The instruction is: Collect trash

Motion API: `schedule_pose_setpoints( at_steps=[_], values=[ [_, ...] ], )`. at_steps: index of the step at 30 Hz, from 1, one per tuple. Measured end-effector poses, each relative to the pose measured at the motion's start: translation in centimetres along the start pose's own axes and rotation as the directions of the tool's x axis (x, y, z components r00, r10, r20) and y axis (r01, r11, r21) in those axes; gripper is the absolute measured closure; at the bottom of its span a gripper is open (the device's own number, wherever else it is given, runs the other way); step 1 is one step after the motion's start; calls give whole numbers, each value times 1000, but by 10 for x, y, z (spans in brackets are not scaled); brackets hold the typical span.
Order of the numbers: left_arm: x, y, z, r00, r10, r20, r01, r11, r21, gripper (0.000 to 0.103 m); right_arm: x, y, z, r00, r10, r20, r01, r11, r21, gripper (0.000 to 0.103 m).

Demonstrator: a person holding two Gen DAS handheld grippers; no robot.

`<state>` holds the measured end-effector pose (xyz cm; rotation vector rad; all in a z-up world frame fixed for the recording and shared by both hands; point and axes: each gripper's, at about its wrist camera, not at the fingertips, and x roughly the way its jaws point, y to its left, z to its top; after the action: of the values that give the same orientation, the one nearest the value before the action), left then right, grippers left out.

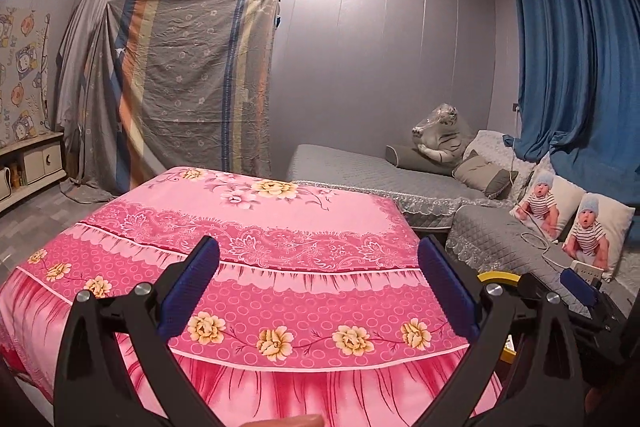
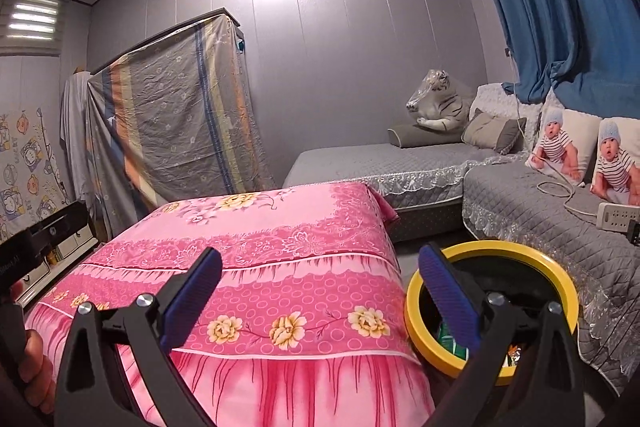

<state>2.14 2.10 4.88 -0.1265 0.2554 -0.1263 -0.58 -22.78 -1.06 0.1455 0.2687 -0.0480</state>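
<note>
Both grippers up close: left gripper (image 1: pixel 318 283) spread wide over the pink floral cloth (image 1: pixel 256 227), gripping nothing; right gripper (image 2: pixel 320 287) likewise wide apart and empty, its right-hand finger hanging over the yellow-rimmed bin (image 2: pixel 556 267). Bin parked on the floor just beside the cloth-covered table and near the grey quilted sofa (image 2: pixel 520 203), probably so trash can be dropped in without a long reach. Inside it, scraps of green and orange wrapper (image 2: pixel 450 341) already lying (only glimpsed past the finger). No loose trash visible on the pink cloth from either wrist view, so probably late in the task or between items, with a search for the next piece likely needed. Striped sheet (image 1: pixel 188 75) draped over tall furniture against the back wall, presumably as a dust cover. Readable writing: none clear; faint lettering on the black device (image 2: pixel 44 239) at the left edge, too blurred to make out. White power strip (image 2: pixel 618 217) resting on the sofa, cable trailing.
</note>
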Motion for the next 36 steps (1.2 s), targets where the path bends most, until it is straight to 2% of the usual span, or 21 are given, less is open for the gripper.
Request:
schedule_pose_setpoints(
  at_steps=[5,16,36],
  values=[
    [3,0,-6,1000,19,-25,-19,1000,2,8,2,-2,-1,1000,-14,-9,14,1000,7,8],
    [0,2,-4,999,48,-12,-48,999,-1,8,-1,-2,1,1000,-15,4,15,1000,9,8],
    [7,0,-3,999,19,-33,-19,1000,0,8,4,-7,2,1000,-18,-15,19,999,36,8]
  ],
)
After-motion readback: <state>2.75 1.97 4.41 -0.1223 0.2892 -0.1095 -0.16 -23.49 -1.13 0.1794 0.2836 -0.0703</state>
